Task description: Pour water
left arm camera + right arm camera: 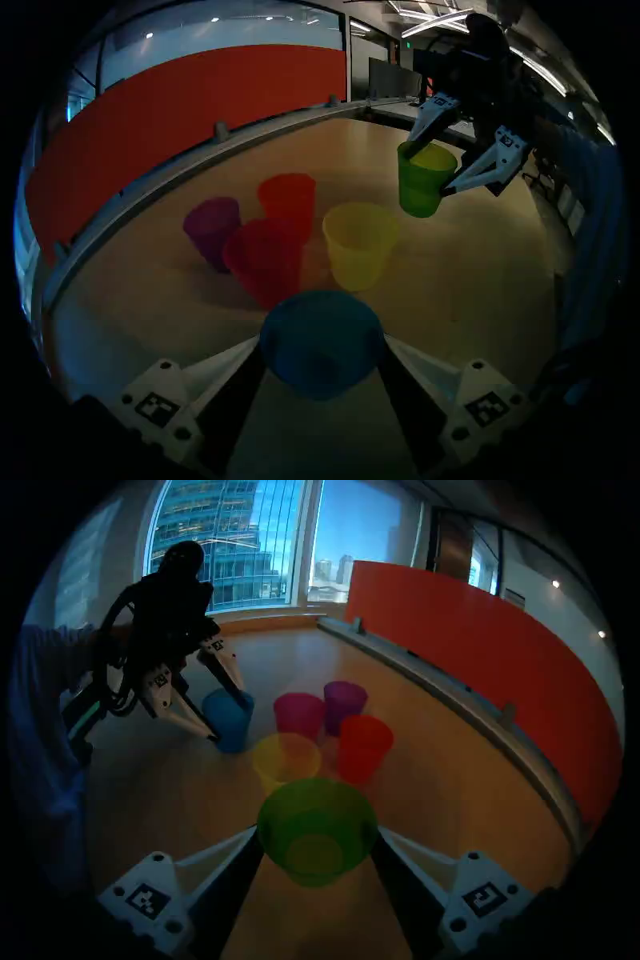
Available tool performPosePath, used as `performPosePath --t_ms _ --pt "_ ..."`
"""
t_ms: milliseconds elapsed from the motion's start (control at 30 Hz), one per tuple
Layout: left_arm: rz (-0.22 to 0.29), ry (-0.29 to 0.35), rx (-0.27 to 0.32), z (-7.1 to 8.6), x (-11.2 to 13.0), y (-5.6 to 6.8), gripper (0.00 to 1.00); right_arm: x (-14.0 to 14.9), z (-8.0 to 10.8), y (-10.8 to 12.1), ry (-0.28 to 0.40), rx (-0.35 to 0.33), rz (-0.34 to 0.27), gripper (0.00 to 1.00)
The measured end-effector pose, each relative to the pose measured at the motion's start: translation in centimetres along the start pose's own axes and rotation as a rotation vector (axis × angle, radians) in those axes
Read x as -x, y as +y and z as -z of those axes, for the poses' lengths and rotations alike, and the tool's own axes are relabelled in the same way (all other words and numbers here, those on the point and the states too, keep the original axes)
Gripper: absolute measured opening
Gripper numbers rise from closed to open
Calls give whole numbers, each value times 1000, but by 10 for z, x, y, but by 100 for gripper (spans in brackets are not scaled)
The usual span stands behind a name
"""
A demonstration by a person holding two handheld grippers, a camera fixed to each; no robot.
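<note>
A blue cup [322,348] is clamped between the two fingers of the left gripper [322,360], both pressed to its sides, straight ahead of that tool's camera. A green cup [316,832] is clamped the same way by the right gripper [317,844].

In the left gripper view the green cup is seen ahead and to the right. It appears to be held above the wooden table [480,264] and slightly tilted.

Four loose cups are clustered on the table between the two tools. A yellow cup [360,240] and a pink cup [266,260] are found just beyond the blue one. A purple cup [212,228] and an orange cup [288,200] are set farther off.

Water cannot be made out in any cup, as the light is too dim.

The risks are judged as follows:
- **Knocking:** the cluster is packed close, so a neighbour could be knocked over if a held cup is swung low across it.
- **Spilling:** water would be spilled on the table if the pouring cup is tipped before its rim is lined up over the receiving cup.
- **Grip:** a thin plastic wall could be squeezed out of shape or slipped by an uneven grip.
</note>
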State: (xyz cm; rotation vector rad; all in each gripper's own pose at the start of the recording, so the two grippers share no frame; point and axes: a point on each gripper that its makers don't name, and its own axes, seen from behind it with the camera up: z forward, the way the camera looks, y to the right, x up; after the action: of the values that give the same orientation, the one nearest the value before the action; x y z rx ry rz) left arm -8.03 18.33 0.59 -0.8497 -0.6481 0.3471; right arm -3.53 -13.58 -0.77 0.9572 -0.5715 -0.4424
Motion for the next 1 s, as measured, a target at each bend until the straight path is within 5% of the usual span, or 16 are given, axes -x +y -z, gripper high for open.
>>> performPosePath --t_ms 1000 --pt "59 -28 5 2 22 -1 90 16 -21 -10 -12 -9 -24 91"
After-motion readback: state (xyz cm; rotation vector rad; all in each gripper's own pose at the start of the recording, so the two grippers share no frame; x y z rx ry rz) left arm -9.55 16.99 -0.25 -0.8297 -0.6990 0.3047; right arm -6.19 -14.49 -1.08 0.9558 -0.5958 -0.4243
